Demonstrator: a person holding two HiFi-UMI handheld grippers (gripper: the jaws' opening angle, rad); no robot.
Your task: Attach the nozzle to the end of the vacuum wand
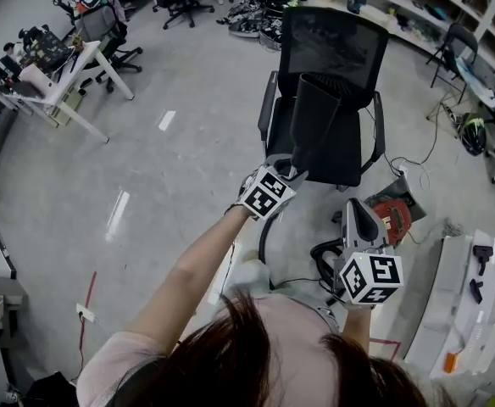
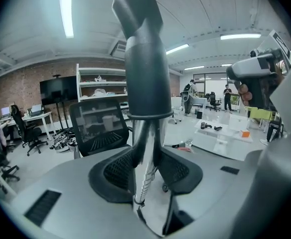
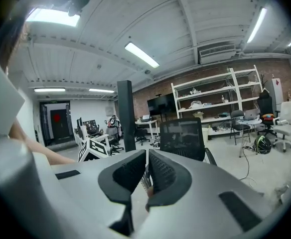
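Grey concrete floor (image 1: 171,185) of an open office is seen beneath everything. Above it the dark grey nozzle (image 1: 315,125) is held upright, with a black mesh office chair (image 1: 336,49) at 12 o'clock from it in the head view. Below the nozzle's collar a chrome tube (image 2: 148,138) is seated, and this tube is clamped by the left gripper (image 1: 290,175), whose fingers (image 2: 113,171) are pressed against it on both sides. In the left gripper view the nozzle's top is bent slightly toward 11 o'clock. The right gripper (image 1: 360,214) is carried at 4 o'clock from the left one, apart from the nozzle. Its fingers (image 3: 130,173) are drawn almost together, with only a narrow slit left between the pads. A thin striped sliver is glimpsed in that slit, but what it is cannot be told. In the right gripper view the nozzle is seen as a dark upright bar at 11 o'clock from those fingers, with the left gripper low beside its foot. A black hose (image 1: 322,261) is looped at 8 o'clock from the right gripper, and a red vacuum canister (image 1: 393,217) is set on the floor at 3 o'clock from it. A white worktop (image 1: 451,312) bearing small dark tools is placed at the right edge, and a cluttered second worktop (image 1: 61,79) stands far off at 10 o'clock.
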